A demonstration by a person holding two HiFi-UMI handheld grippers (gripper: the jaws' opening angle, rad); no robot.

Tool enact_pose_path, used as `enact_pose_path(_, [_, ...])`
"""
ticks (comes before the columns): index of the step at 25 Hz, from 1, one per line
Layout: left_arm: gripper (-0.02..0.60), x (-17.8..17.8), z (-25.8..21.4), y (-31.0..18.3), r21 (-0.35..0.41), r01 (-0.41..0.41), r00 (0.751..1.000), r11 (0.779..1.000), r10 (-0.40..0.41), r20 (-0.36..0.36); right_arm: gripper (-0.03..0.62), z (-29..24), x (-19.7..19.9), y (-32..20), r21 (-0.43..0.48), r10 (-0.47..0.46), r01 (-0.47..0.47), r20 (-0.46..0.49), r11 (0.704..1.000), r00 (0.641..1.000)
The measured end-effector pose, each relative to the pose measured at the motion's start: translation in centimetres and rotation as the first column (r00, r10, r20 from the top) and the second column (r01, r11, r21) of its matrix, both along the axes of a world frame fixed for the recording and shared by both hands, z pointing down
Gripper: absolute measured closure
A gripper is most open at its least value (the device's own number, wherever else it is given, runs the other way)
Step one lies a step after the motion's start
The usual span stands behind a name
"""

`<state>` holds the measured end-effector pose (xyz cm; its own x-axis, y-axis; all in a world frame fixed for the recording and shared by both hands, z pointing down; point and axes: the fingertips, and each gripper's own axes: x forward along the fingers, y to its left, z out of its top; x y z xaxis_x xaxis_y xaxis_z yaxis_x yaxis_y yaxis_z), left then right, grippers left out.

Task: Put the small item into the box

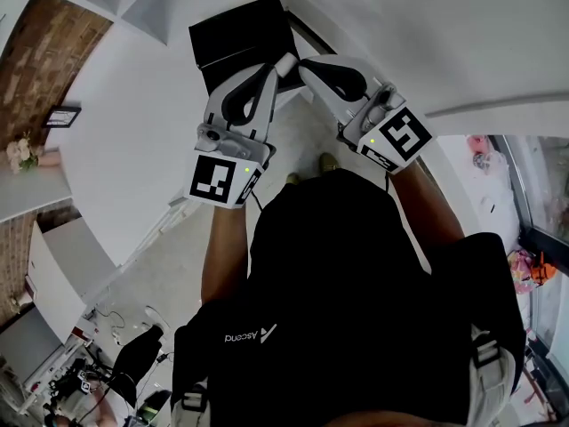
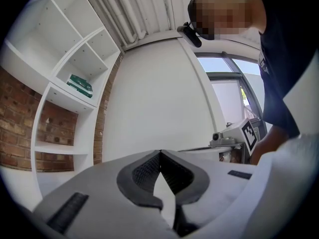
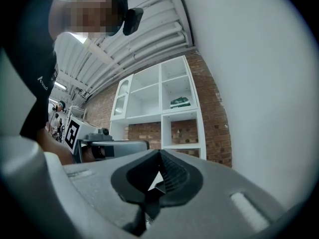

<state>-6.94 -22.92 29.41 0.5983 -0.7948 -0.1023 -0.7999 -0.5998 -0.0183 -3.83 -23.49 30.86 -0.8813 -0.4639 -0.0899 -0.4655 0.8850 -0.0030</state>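
In the head view both grippers are held up in front of the person, their tips close together. My left gripper [image 1: 283,64] is shut, and in its own view the ribbed pads [image 2: 149,171] meet at the tip of the left gripper [image 2: 159,152] with nothing between them. My right gripper [image 1: 303,66] is shut too, and the right gripper [image 3: 159,152] holds nothing in its own view. A black box-shaped thing [image 1: 233,27] lies just beyond the tips. No small item shows in any view.
A white shelf unit [image 2: 60,91] stands against a brick wall and holds a green item [image 2: 79,85]. The same shelf unit [image 3: 164,101] shows in the right gripper view. A window [image 2: 227,96] is at the right. The person's black-clad body [image 1: 347,301] fills the lower head view.
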Motion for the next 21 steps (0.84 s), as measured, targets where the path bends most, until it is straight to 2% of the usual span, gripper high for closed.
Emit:
enact_pose_path(9, [0.583, 0.65, -0.15, 0.36, 0.011, -0.046, 0.999, 0.999, 0.046, -0.004, 0.594, -0.11, 0.03, 0.36, 0.001, 0.017, -0.017, -0.006, 1.000, 1.000])
enact_pose_path(21, [0.583, -0.13, 0.21, 0.30, -0.004, -0.041, 0.999, 0.999, 0.041, -0.002, 0.594, -0.01, -0.34, 0.15, -0.005, 0.020, -0.020, -0.013, 1.000, 1.000])
